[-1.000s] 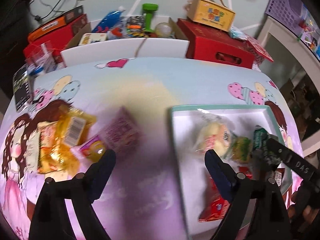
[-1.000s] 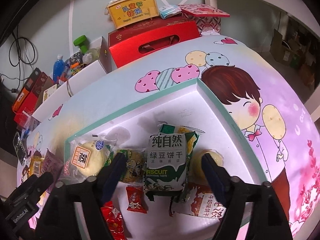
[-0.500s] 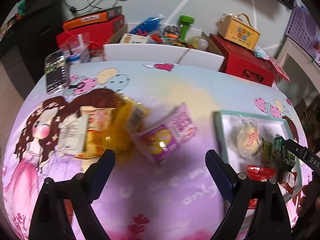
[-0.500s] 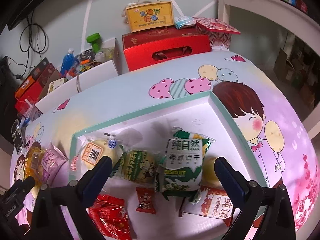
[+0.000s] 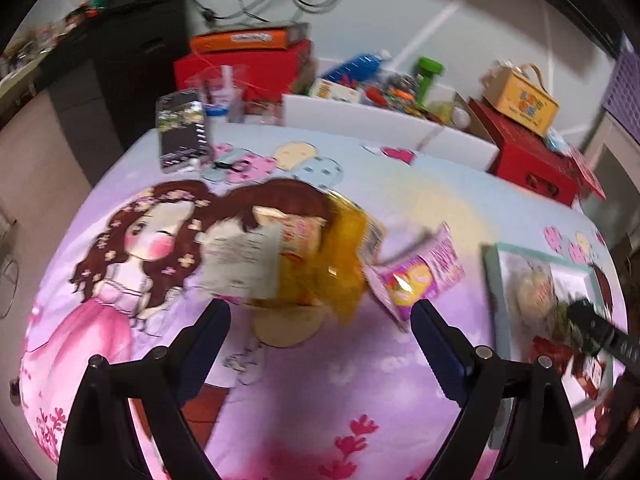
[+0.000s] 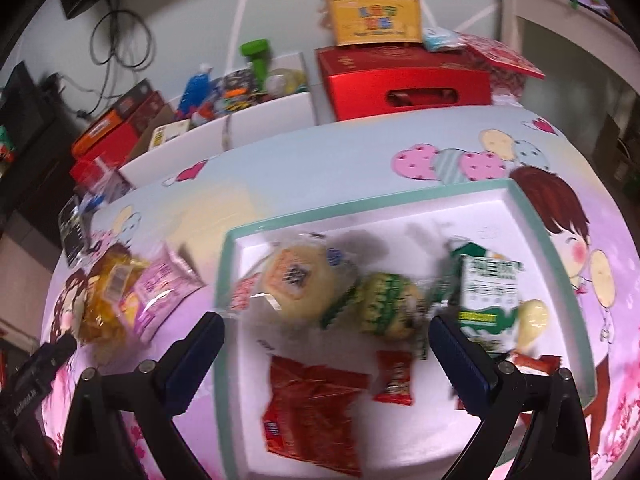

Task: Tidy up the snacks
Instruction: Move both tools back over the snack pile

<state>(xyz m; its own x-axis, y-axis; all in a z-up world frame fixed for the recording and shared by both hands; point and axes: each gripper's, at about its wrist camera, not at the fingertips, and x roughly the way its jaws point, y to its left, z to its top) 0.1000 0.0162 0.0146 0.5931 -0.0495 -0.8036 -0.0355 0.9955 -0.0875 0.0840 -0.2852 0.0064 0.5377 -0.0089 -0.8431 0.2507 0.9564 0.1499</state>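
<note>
Left wrist: yellow packet (image 5: 320, 276), left tongs (image 5: 320, 320) released | right wrist: tray (image 6: 228, 264), right tongs (image 6: 326, 334) released

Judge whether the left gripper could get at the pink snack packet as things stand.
Probably yes: the left gripper is open and empty, and the pink snack packet lies uncovered on the tablecloth just ahead, though it touches the yellow packet.

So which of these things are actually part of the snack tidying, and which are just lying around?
Part of the job:
- white tray
- green biscuit packet
- round bun
- red packet
- pink packet
- yellow bag

Lying about:
- red box
- yellow carry box
- green dumbbell
</note>
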